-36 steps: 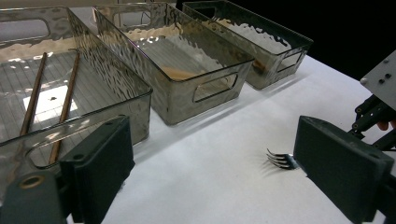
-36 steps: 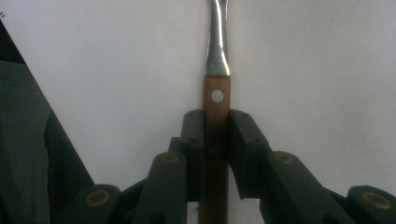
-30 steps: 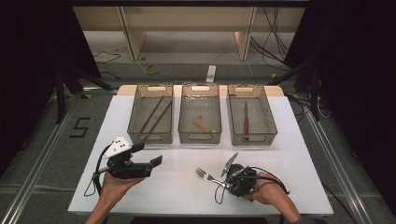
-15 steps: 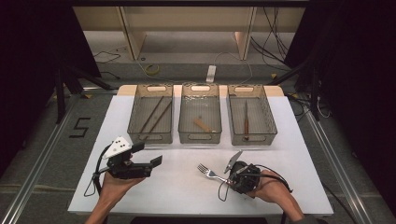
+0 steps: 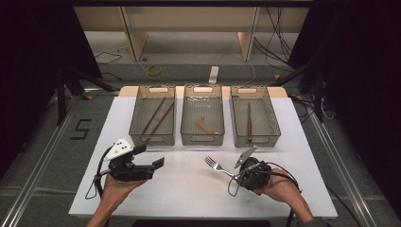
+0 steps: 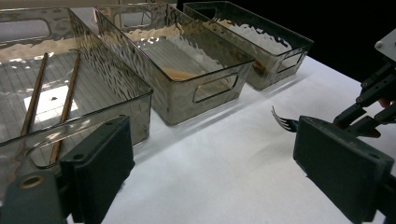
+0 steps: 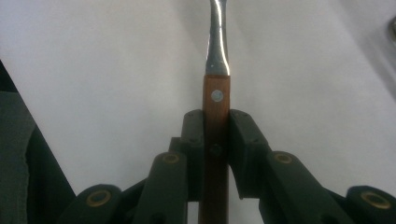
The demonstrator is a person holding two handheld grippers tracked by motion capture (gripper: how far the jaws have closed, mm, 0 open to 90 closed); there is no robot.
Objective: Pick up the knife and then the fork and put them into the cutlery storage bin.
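The right gripper [image 7: 215, 135] is clamping the wooden-handled metal fork [image 7: 216, 100] by its handle, the pads pressing both sides, tines pointing ahead over the white table [image 5: 189, 189]. The left gripper [image 5: 149, 158] is resting open, holding nothing. Three clear plastic bins [image 5: 203, 116] are standing beyond.

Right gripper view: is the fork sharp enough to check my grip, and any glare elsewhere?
Right gripper view: the fork handle is sharp between the shut jaws, its metal neck blurs. Left gripper view: glare ripples on the clear bins. High view: evenly lit, soft.
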